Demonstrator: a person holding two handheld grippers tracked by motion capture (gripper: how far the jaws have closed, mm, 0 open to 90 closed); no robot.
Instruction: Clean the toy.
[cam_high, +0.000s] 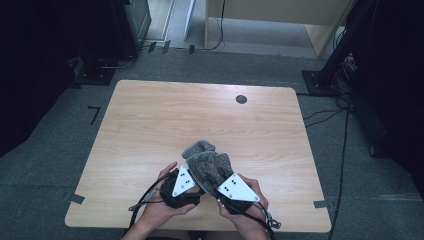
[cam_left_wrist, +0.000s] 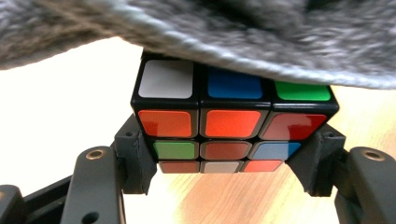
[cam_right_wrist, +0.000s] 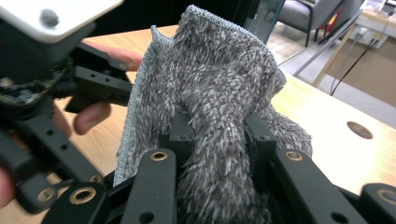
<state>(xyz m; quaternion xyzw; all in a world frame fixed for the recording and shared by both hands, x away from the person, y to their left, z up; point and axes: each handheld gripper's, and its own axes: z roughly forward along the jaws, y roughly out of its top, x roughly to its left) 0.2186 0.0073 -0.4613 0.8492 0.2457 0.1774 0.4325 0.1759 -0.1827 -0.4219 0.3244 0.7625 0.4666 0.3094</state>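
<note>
Clamping a colourful puzzle cube (cam_left_wrist: 233, 123), the left gripper (cam_left_wrist: 229, 163) fills its own view's centre; the right gripper (cam_right_wrist: 217, 140) pinches the grey cloth (cam_right_wrist: 210, 84) mid-frame.

Bare table (cam_high: 150, 120) beyond cloth (cam_high: 210, 162)
</note>
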